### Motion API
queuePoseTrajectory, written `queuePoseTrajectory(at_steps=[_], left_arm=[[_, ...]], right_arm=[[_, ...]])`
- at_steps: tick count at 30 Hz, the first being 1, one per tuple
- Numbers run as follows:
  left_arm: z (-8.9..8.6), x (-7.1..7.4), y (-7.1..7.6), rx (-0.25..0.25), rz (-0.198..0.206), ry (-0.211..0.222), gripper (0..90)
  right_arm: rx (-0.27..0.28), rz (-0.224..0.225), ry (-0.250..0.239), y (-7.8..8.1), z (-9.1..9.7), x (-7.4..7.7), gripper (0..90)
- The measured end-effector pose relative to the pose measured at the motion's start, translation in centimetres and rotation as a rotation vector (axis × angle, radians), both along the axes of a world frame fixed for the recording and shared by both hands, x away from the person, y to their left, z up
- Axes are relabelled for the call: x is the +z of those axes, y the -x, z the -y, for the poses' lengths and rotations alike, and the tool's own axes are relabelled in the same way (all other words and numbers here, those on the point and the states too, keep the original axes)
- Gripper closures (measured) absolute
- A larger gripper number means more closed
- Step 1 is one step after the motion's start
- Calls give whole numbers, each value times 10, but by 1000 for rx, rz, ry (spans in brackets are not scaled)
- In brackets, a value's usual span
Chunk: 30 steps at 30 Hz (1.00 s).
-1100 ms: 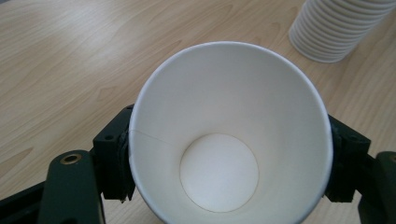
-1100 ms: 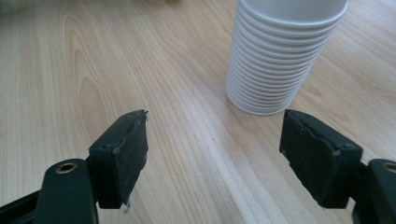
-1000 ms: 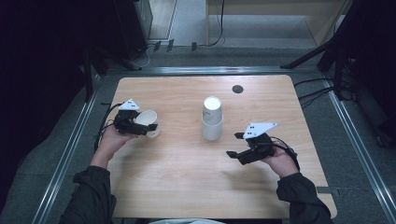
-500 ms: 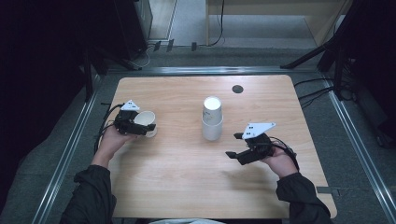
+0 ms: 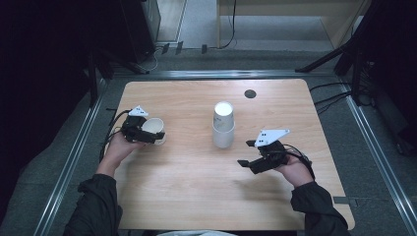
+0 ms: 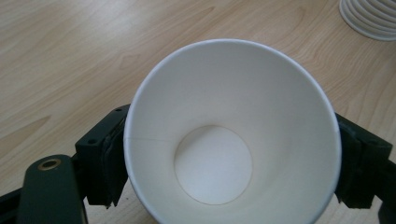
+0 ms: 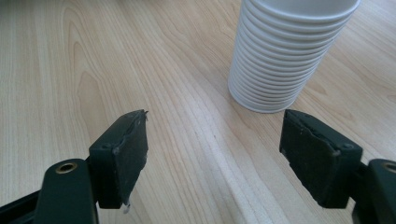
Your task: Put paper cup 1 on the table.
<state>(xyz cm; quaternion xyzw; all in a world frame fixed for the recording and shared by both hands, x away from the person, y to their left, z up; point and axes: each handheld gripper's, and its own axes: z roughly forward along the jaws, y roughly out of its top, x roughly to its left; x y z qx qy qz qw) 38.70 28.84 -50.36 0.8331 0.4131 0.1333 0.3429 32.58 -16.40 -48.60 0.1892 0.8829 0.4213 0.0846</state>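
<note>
The right tool (image 5: 250, 155) is waiting wide and empty near the stack of paper cups (image 5: 223, 125). The left tool (image 5: 147, 135), jaws just opening, is flanking a single paper cup (image 5: 154, 130) at the surface's (image 5: 196, 196) left, seemingly releasing it apart from the stack.

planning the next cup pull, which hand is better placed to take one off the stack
Right. The right gripper is empty, jaws wide open, aimed at the cup stack just ahead. The left gripper sits at the table's left with the single paper cup between jaws that have just been opening.
</note>
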Motion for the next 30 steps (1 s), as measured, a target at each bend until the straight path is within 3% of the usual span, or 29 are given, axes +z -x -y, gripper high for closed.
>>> queuePoseTrajectory(at_steps=[7, 10, 12, 18, 20, 23, 26, 27, 30], left_arm=[[3, 0, 1, -18, -17, 10, 130], [2, 2, -1, 8, -25, 17, 35], [0, 5, 0, 6, -26, 41, 33], [-1, 14, 2, -13, -30, 49, 33], [-2, 18, 3, -17, -28, 54, 33], [-3, 27, 6, -20, -17, 54, 33], [-4, 30, 7, -17, -10, 51, 33], [-6, 34, 8, -12, -9, 52, 33], [-6, 40, 12, -19, 10, 56, 34]], right_arm=[[1, 3, 4, 0, 0, 0, 236], [2, 5, 6, 0, 0, 0, 236], [7, 19, 6, 0, 0, 1, 236], [-2, 15, -5, -2, 3, 2, 196], [-25, -4, 0, -3, 3, 4, 189], [-2, -40, -41, -5, 3, 12, 136], [-6, -44, -50, -5, 2, 15, 134], [-12, -26, -26, -5, 0, 17, 133], [-15, -37, -26, -6, -3, 21, 131]])
